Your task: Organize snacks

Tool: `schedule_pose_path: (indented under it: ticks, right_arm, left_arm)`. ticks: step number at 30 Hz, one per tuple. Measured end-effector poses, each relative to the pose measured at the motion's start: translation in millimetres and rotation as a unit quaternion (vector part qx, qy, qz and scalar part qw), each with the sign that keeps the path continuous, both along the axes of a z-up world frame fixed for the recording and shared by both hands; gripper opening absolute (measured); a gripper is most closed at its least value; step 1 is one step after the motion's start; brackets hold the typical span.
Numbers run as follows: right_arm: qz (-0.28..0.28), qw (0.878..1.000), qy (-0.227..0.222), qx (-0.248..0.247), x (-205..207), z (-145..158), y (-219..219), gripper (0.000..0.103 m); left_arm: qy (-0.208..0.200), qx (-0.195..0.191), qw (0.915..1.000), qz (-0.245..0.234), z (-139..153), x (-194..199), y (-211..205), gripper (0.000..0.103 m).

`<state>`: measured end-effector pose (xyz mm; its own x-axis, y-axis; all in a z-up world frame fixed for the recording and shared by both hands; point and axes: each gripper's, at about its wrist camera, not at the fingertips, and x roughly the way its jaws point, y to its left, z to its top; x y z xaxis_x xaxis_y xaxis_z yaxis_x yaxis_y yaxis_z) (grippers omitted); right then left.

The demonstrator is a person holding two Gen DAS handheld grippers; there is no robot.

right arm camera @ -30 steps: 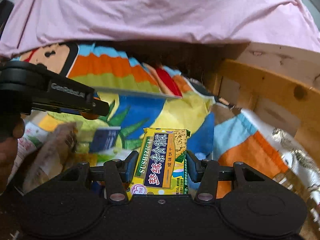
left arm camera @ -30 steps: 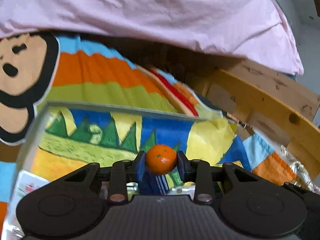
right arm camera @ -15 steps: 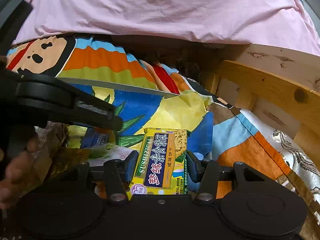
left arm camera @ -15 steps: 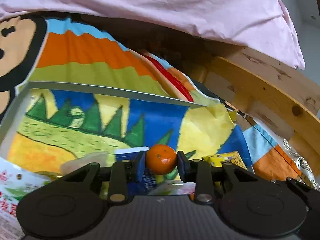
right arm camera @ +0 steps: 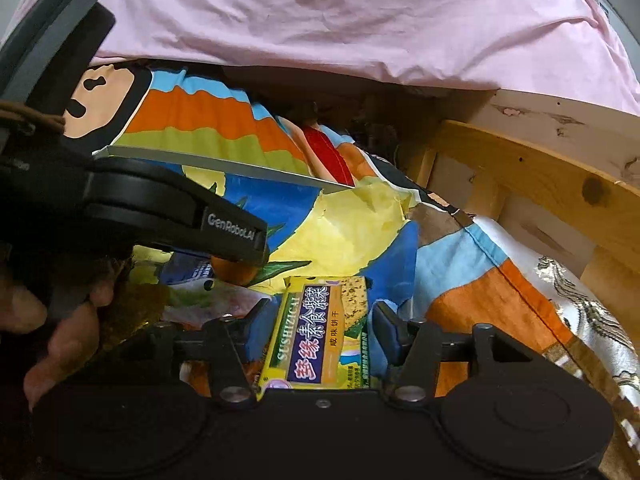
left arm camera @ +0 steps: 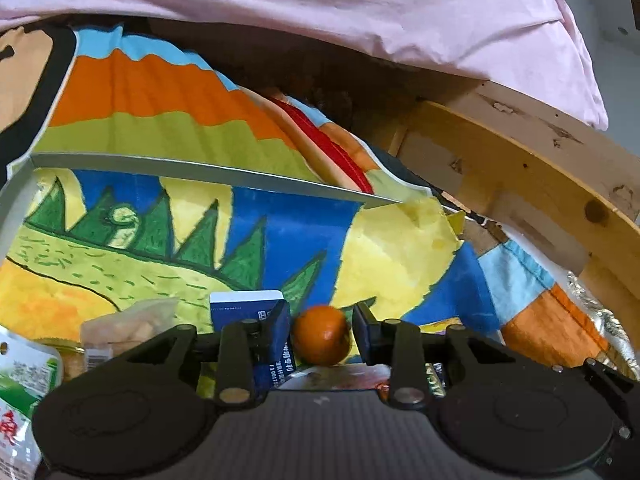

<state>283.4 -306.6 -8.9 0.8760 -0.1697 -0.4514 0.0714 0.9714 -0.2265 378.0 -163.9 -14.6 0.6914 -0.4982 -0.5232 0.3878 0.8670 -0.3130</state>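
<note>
A small orange mandarin (left arm camera: 322,334) sits between the fingers of my left gripper (left arm camera: 321,330), which has opened; there are gaps on both sides of the fruit. It lies over snack packets inside a colourful storage box (left arm camera: 200,172). My right gripper (right arm camera: 320,332) has also opened, with gaps on both sides of the yellow cracker packet (right arm camera: 320,340) lying between its jaws at the box's right side. In the right wrist view the left gripper (right arm camera: 240,236) is at the left, with the mandarin (right arm camera: 232,272) just under it.
The box holds a blue packet (left arm camera: 252,320), a clear bag (left arm camera: 128,324) and a green-white packet (left arm camera: 24,376). A pink sheet (left arm camera: 320,8) hangs over a wooden bed frame (left arm camera: 520,168) behind. A patterned quilt (right arm camera: 520,300) lies at the right.
Both grippers moved down into the box. The left jaws opened and let go of the mandarin. The right jaws widened around the cracker packet.
</note>
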Motion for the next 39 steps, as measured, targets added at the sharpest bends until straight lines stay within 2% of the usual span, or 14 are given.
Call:
schedule_pose_path:
  ticks: [6,9,15,18,25,32,36,39]
  right_arm:
    - [-0.001,1.000,0.003,-0.001,-8.6,1.3,-3.2,0.068]
    - [-0.002,1.000,0.000,0.000,-12.7,2.3,-4.1,0.070]
    - [-0.003,1.000,-0.007,0.001,-21.8,10.5,-4.2,0.077]
    - [-0.005,1.000,-0.014,0.000,-28.1,17.9,-4.2,0.080]
    - [-0.011,0.999,-0.039,0.003,-50.0,42.1,-0.4,0.089]
    - [-0.013,0.997,-0.074,0.013,-80.9,74.1,7.1,0.102]
    - [-0.016,0.995,-0.092,0.016,-100.5,90.8,14.4,0.102]
    - [-0.014,0.994,-0.104,0.018,-116.5,103.8,21.1,0.102]
  left_arm:
    - [-0.001,0.002,1.0000,0.007,0.4,-1.3,-3.0,0.040]
    - [0.001,0.000,0.9999,0.012,0.7,-2.5,-0.7,0.047]
    - [0.005,0.000,0.9998,0.018,6.0,-7.5,3.9,0.047]
    - [-0.004,0.001,0.9998,0.021,13.8,-14.0,8.4,0.058]
    - [-0.031,0.000,0.9991,0.028,42.4,-35.9,29.3,0.069]
    - [-0.073,0.010,0.9963,0.045,75.7,-70.4,64.0,0.084]
    - [-0.097,0.013,0.9935,0.060,93.1,-95.1,89.1,0.096]
    - [-0.110,0.012,0.9913,0.070,104.5,-114.6,108.1,0.098]
